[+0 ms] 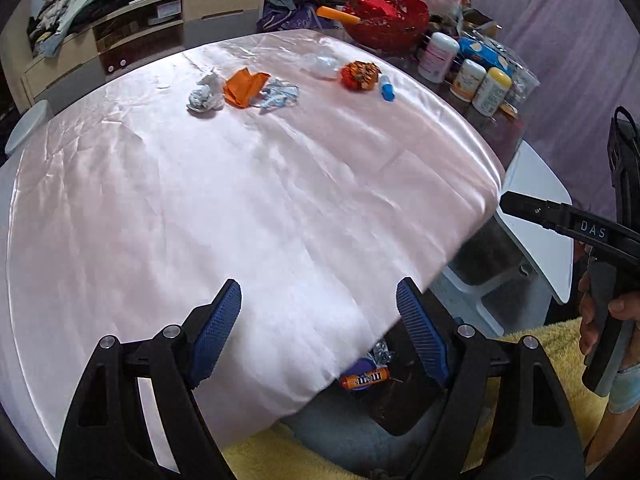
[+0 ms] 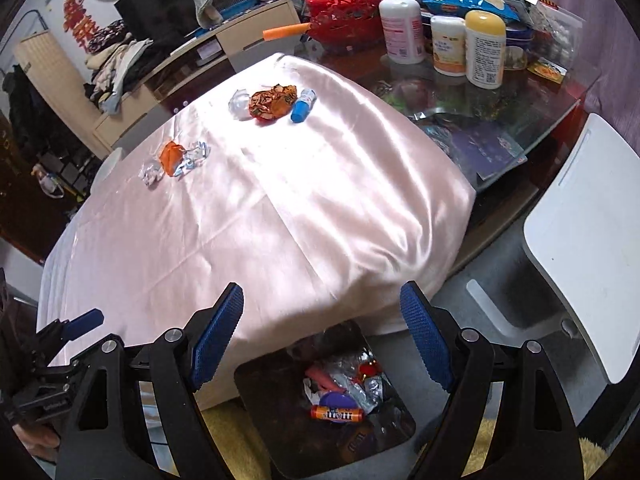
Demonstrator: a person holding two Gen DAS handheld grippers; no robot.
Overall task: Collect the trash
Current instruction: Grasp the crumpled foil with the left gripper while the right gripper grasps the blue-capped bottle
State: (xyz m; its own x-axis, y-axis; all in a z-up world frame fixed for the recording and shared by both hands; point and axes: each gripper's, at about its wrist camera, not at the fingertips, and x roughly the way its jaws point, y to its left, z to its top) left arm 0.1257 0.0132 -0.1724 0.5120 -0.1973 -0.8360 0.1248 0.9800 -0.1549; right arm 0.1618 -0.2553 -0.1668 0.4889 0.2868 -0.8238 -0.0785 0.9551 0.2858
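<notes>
- The left gripper, with black arms and blue textured pads, is seen at the bottom of the left wrist view; its jaws are spread wide and nothing is held between them.
- The right gripper, of the same build, is seen at the bottom of the right wrist view; its jaws are likewise parted wide and empty.
- A dark square bin is seen on the floor at the lower centre of the right wrist view, below the edge of the shiny pale pink tablecloth.
- Inside the bin, an orange candy tube, a purple round lid and crumpled clear wrappers are seen lying together.
- In the left wrist view the same orange tube is partly shown under the cloth's edge, between the pads.
- Trash is left on the cloth in the upper part of both views: a crumpled white paper ball, a folded orange paper piece touching it, a pale blue crumpled wrapper, a clear plastic wrapper, an orange patterned crumpled wrapper and a small blue and white tube just beside it.
- White bottles and a red openwork basket are seen on the bare glass table at the upper right.
- A hand gripping the other tool's handle is seen at the right edge of the left wrist view.
</notes>
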